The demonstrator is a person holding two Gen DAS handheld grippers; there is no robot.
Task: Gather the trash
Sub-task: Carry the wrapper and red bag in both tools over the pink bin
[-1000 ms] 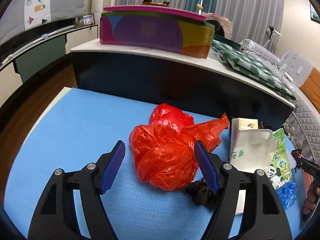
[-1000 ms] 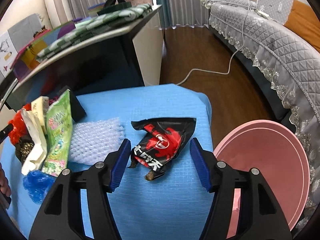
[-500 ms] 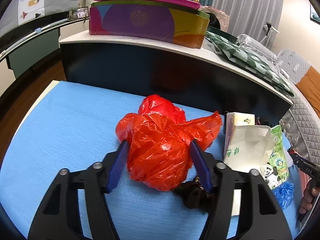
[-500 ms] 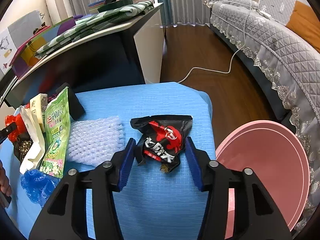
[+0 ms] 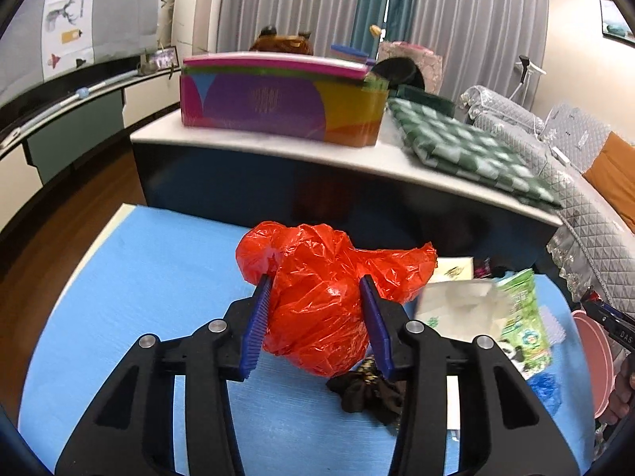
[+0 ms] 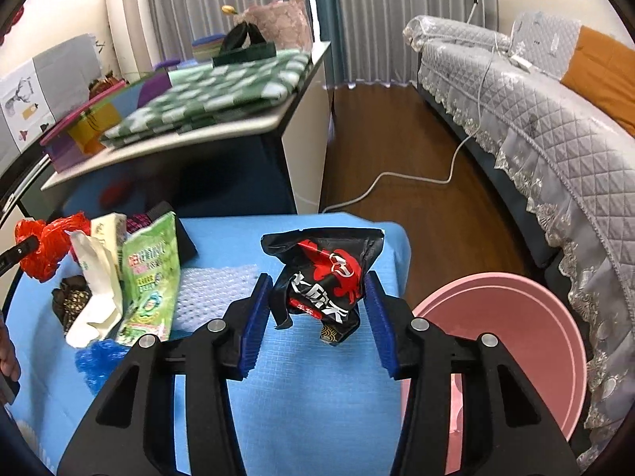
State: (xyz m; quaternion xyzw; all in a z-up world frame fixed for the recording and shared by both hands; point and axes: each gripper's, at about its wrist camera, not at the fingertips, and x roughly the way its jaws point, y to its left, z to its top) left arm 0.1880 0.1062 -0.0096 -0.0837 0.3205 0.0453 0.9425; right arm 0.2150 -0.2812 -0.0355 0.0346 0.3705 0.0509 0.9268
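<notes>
Grip is established on both sides: the left gripper, whose jaws have just been closing, pinches the crumpled red plastic bag between its blue pads, and the right gripper, jaws likewise just closed in, clamps the black snack wrapper. Both items appear clear of the blue table cover, though the bag's underside is hidden, so full clearance cannot be confirmed. The pink basin sits off the table edge at 3 o'clock from the right gripper and is the likely receptacle. For a clean transfer, each hand should keep pad pressure constant, since thin film slips easily, and lift straight before travelling sideways. The left load should pass above the dark crumpled scrap at 5 o'clock and the white carton and green packet at 3 o'clock, without snagging them. Release belongs over the basin's middle.
</notes>
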